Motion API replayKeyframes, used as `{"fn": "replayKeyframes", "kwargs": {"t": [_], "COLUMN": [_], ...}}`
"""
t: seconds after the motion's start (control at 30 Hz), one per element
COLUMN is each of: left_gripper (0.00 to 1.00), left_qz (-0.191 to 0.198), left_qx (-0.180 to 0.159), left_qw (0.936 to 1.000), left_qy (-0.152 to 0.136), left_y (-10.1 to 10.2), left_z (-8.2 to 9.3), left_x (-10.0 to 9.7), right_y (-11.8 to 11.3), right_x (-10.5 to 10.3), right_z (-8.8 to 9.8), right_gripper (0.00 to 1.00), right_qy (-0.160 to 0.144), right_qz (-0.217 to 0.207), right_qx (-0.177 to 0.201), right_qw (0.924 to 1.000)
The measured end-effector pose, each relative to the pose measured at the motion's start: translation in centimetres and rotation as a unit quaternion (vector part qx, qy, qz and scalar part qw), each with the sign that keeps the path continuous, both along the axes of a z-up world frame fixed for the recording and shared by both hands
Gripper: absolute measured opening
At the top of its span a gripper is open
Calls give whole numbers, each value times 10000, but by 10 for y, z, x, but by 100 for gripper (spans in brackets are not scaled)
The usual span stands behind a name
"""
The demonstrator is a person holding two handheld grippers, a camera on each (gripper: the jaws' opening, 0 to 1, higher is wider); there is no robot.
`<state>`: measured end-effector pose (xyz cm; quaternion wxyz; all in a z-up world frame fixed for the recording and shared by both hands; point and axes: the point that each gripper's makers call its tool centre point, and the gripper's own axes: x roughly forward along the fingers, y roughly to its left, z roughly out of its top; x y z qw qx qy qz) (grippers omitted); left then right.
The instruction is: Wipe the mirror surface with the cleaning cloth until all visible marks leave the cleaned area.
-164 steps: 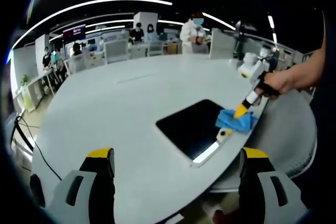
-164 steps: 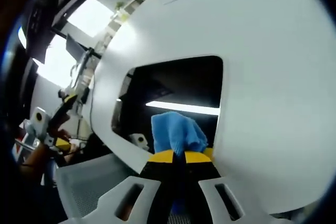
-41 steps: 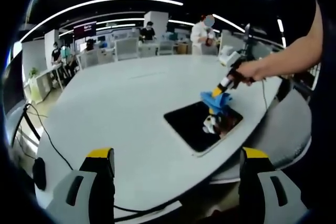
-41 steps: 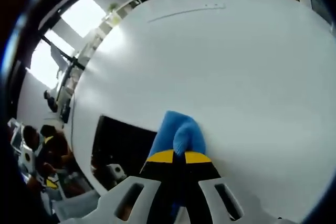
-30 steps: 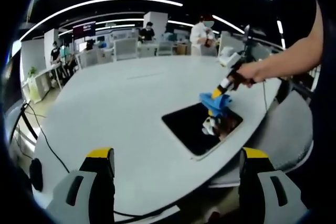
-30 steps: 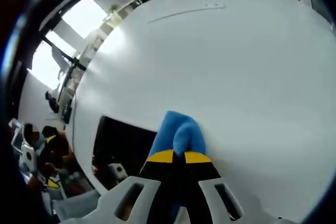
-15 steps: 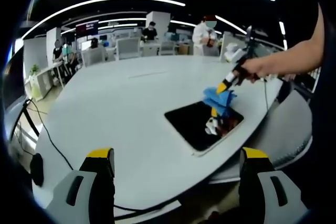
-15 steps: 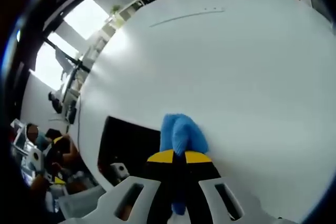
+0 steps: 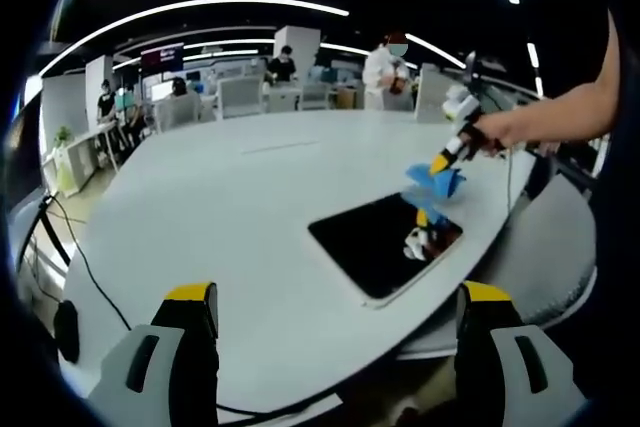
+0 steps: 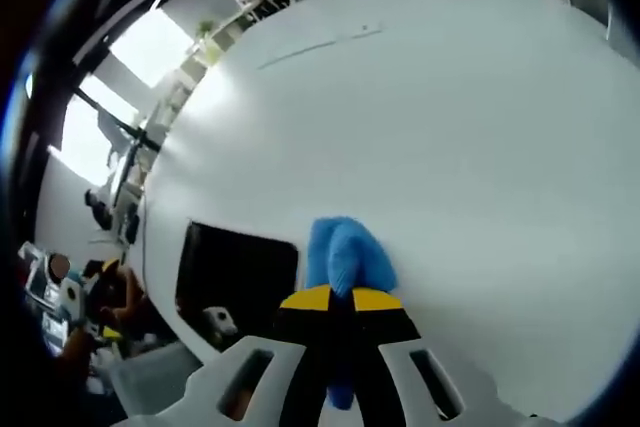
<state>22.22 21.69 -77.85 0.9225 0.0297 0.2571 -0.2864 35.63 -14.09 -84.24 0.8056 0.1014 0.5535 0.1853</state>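
The mirror (image 9: 382,250) is a dark rectangle with a pale frame, lying flat near the table's right edge; in the right gripper view the mirror (image 10: 235,275) sits low on the left. A blue cleaning cloth (image 9: 434,181) hangs from my right gripper (image 9: 441,164), which a hand (image 9: 503,131) holds just above the mirror's far corner. In the right gripper view the cloth (image 10: 345,254) bulges from the shut yellow-tipped jaws of my right gripper (image 10: 340,298). My left gripper (image 9: 340,297) is held back over the near table edge, jaws wide apart with nothing between them.
The big rounded white table (image 9: 230,197) spreads left and far from the mirror. A black cable (image 9: 85,267) trails along its left edge. Several people (image 9: 385,65) and desks stand in the office behind. A grey chair (image 9: 570,247) sits beyond the table's right edge.
The right gripper has lifted the cloth off the mirror's far corner and drawn it rightward, away from the glass. The left gripper has stayed put and open.
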Motion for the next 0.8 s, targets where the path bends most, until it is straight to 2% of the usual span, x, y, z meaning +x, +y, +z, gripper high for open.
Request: {"fn": "replayKeyframes", "kwargs": {"t": [0.37, 0.5, 0.6, 0.8], "left_gripper": [100, 100, 100, 100], "left_qz": [122, 178, 201, 195], "left_qx": [6, 98, 157, 184], "left_qw": [9999, 9998, 9997, 9996], "left_qy": [29, 58, 33, -56], "left_y": [3, 10, 12, 8], "left_z": [0, 1, 9, 17], "left_x": [-14, -19, -21, -19], "right_y": [-19, -18, -18, -18], "right_x": [-13, -13, -12, -12], "right_z": [-32, -34, -35, -34], "right_gripper": [0, 0, 0, 2], "right_qy": [295, 237, 72, -20], "right_qz": [-165, -152, 45, 113], "right_qx": [-167, -158, -296, -282], "right_qw": [9993, 9995, 9995, 9995]}}
